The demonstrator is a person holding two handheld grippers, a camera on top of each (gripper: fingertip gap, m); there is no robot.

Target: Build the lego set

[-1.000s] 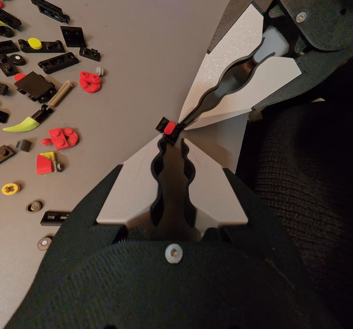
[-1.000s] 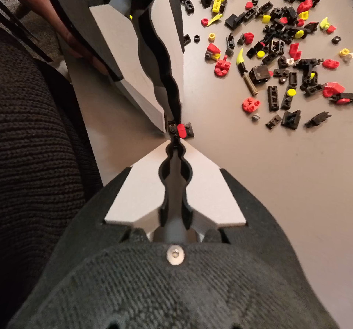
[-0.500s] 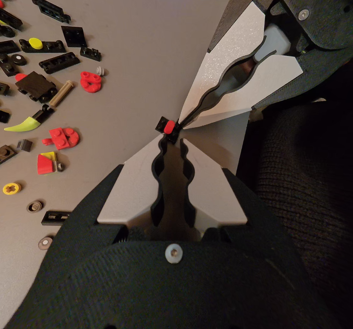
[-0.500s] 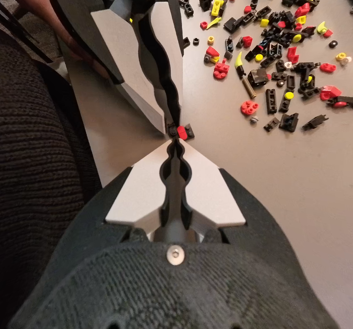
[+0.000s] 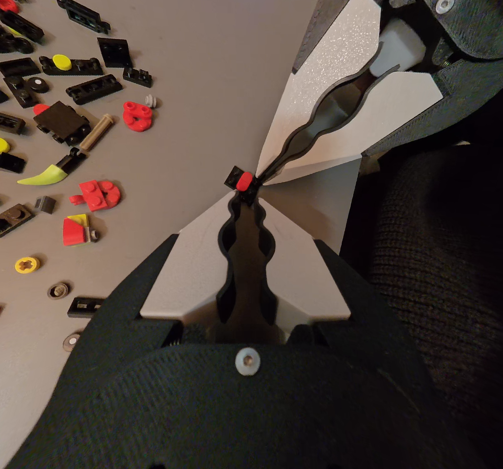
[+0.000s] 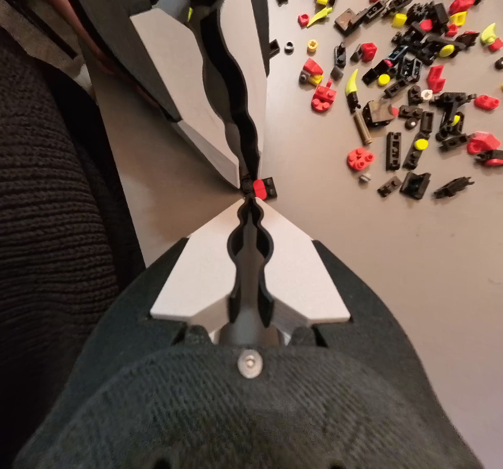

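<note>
Black plate assembly: a small black studded plate [image 5: 234, 179] carrying a red rounded tile [image 5: 244, 181], held above the counter between the two sets of fingertips.
Left hand-held gripper [image 5: 246, 199]: clenched on the near end of the black plate, its wavy black pads pressing the piece from either side; the red tile sits just past its tips at 12 o'clock.
Right hand-held gripper [image 6: 249, 201]: fingertips closed on the black end of the same assembly; in its own view the red tile [image 6: 260, 189] lies just to 1 o'clock of the tips, and the left gripper comes down onto the piece from 12 o'clock.
Meeting point: in the left wrist view the right gripper reaches in from 2 o'clock, both tips touching the one piece.
Counter [image 5: 190, 48]: grey, matte.
Loose bricks: scattered black, red and yellow pieces at 9 to 11 o'clock in the left view, among them a red round-ended plate [image 5: 99, 195], a lime claw [image 5: 43, 178] and a tan pin [image 5: 96, 131]; well apart from the grippers.
Knit sleeve [image 5: 435, 279]: dark, at 3 o'clock.
</note>
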